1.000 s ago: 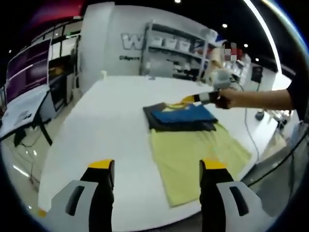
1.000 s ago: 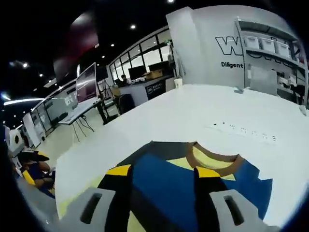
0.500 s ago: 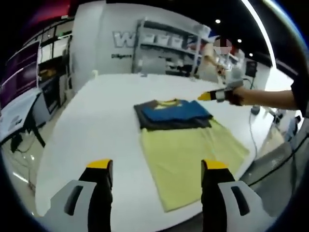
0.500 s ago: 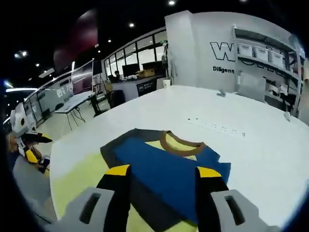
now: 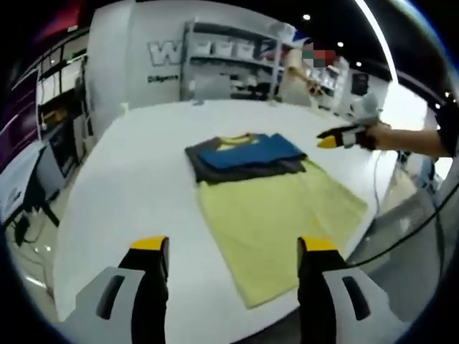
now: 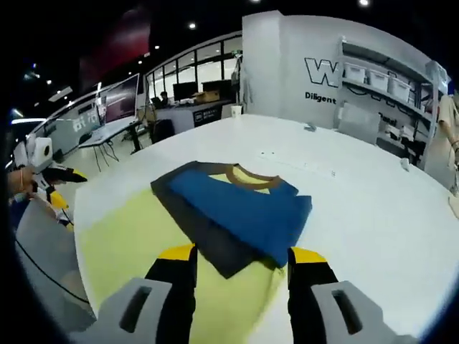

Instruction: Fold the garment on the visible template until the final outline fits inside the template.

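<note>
A folded garment [image 5: 244, 153], blue over dark grey with a brown-edged yellow collar, lies on the white table [image 5: 136, 193]. It rests on the far end of a flat yellow-green sheet [image 5: 280, 222] that reaches the near table edge. My left gripper [image 5: 233, 247] is open, low over the near edge, well short of the garment. My right gripper [image 5: 337, 137], held by a hand, hovers off the garment's right side. In the right gripper view the garment [image 6: 240, 208] and sheet [image 6: 125, 247] lie just beyond my open right gripper [image 6: 242, 255]. The left gripper [image 6: 57, 175] shows at the far left.
Shelving with white bins [image 5: 237, 61] stands behind the table, with a person [image 5: 294, 82] beside it. Desks and monitors [image 6: 115, 115] line the room on the other side. A cable [image 5: 376, 186] hangs off the table's right edge. White tabletop [image 6: 373, 208] spreads wide around the garment.
My right gripper has drawn back from over the collar, so the whole folded garment now lies in front of it, untouched. The left gripper view has drifted slightly; the garment stays put.
</note>
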Demonstrator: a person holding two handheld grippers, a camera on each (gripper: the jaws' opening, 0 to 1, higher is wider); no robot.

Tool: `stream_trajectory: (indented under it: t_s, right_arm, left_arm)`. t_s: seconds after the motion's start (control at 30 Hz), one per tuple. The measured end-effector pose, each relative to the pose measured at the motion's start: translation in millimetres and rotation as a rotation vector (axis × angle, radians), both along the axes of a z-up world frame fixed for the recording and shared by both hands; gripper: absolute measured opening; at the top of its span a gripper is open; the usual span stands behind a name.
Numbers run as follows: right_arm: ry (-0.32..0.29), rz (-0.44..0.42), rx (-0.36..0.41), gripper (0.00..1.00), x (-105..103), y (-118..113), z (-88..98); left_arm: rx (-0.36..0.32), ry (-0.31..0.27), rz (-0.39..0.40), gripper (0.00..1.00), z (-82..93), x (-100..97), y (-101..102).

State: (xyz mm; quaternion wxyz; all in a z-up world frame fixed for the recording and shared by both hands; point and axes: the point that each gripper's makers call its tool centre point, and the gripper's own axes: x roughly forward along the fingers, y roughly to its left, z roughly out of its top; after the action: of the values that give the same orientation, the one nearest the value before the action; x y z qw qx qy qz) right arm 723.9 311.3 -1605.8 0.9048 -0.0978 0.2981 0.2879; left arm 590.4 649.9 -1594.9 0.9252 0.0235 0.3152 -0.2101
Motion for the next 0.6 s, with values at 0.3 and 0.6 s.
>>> stream_trajectory:
  t_s: [0.3,0.6]
  right_arm:
    - [0.070,-0.058,-0.036,0.47,-42.2,-38.4,-16.8]
    - [0.169,-0.080,-0.030,0.36,-93.0,-45.6,-37.6]
  left_arm:
    - [0.006,0.072,0.002,0.57,-21.6,-9.8,3.0]
    - [0.097,0.166,-0.080,0.44,-45.4,-23.9,3.8]
